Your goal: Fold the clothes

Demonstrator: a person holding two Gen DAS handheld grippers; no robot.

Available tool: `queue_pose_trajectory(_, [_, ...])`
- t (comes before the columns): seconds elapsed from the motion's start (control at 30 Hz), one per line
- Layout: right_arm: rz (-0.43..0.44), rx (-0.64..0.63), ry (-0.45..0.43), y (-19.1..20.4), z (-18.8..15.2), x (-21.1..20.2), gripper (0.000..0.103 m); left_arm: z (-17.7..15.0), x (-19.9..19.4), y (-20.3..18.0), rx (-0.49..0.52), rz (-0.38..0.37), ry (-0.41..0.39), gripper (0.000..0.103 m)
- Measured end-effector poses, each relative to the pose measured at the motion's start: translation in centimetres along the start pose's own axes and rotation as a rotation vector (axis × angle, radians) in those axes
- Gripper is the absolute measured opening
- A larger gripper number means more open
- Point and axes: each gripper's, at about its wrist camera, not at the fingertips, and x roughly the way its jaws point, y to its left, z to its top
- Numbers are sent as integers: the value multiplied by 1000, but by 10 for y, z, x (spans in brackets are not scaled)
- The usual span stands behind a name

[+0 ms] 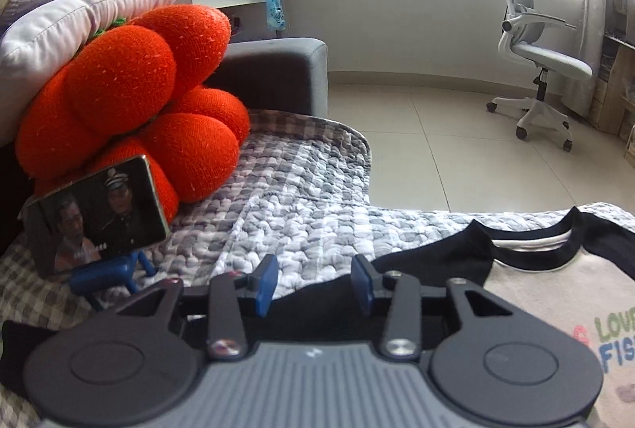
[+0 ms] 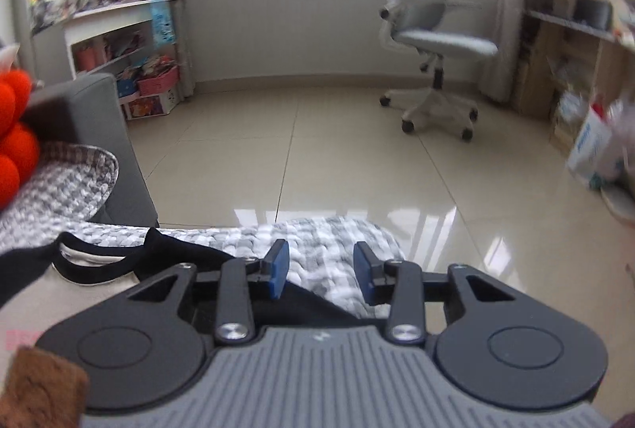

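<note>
My left gripper (image 1: 313, 283) sits with its blue-padded jaws parted and nothing caught between them; through the gap I see only the checked cover and a dark edge of cloth below. Just to its right and slightly ahead lies the cream T-shirt with black sleeves and black neck trim (image 1: 555, 293), spread flat, its collar pointing away from me and coloured lettering showing on the chest. To the left of the same claw, close by, a phone showing a video stands propped on a small blue stand (image 1: 99, 214). Behind that phone, further left and ahead, leans an orange knitted pumpkin-shaped cushion (image 1: 131, 102) against a pale grey pillow (image 1: 59, 27).

My right gripper (image 2: 321, 271) is likewise released, pads apart, with no fabric pinched. The shirt's black neckline lies to its left and a little ahead, while a black sleeve runs under the left jaw. Directly beneath and ahead of both claws stretches the grey-and-white checked quilted cover (image 2: 329, 241), ending in a rounded edge just beyond the right claw.

Past that edge I see glossy beige floor tiles (image 2: 337, 150). Well ahead and to the right stands a grey-and-white swivel office chair (image 2: 432, 43) near the bright window, and far off left a white bookshelf (image 2: 119, 31) crowded with colourful things.
</note>
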Motion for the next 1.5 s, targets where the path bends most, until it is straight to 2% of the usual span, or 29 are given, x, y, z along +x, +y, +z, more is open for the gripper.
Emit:
queue_pose_trajectory(0.07, [-1,45,50,-8,-10,-9,40,-10,-17,-5,-14,-36,18,44])
queue_pose_trajectory(0.2, [76,60,147,-12,-42,-25,40,-33,-51,-9,-26,-60,41,47])
queue_pose_trajectory(0.33, [158,129,277,-12,-73,-26,40,-66,-75,1,-109,-112,120,51])
queue_pose_trajectory(0.4, [173,132,309,-11,-84,-33,40,-83,-84,5,-122,-108,153,51])
queue_pose_trajectory(0.53, [223,109,306,-12,-96,-62,40,-108,-103,11,-111,-96,175,50])
queue_pose_trajectory(0.73, [240,93,339,-20,-118,-90,40,-139,-124,14,-103,-157,220,48])
queue_pose_trajectory(0.9, [257,0,390,-13,-139,-116,40,-156,-137,7,-62,-209,252,47])
queue_pose_trajectory(1.1, [256,-110,418,-5,-162,-143,40,-174,-139,1,-39,-227,297,40])
queue_pose_trajectory(1.17, [267,-128,421,-3,-168,-150,41,-178,-142,0,-31,-221,293,27])
queue_pose_trajectory(1.23, [259,-148,412,-2,-172,-155,37,-180,-144,-1,-29,-217,290,25])
queue_pose_trajectory(1.3, [241,-155,403,0,-174,-158,30,-180,-143,1,-43,-216,289,15])
queue_pose_trajectory(1.37, [232,-159,397,0,-175,-159,9,-180,-145,2,-51,-213,283,6])
queue_pose_trajectory(1.5, [223,-182,369,3,-173,-166,6,-179,-155,1,-42,-204,254,5])
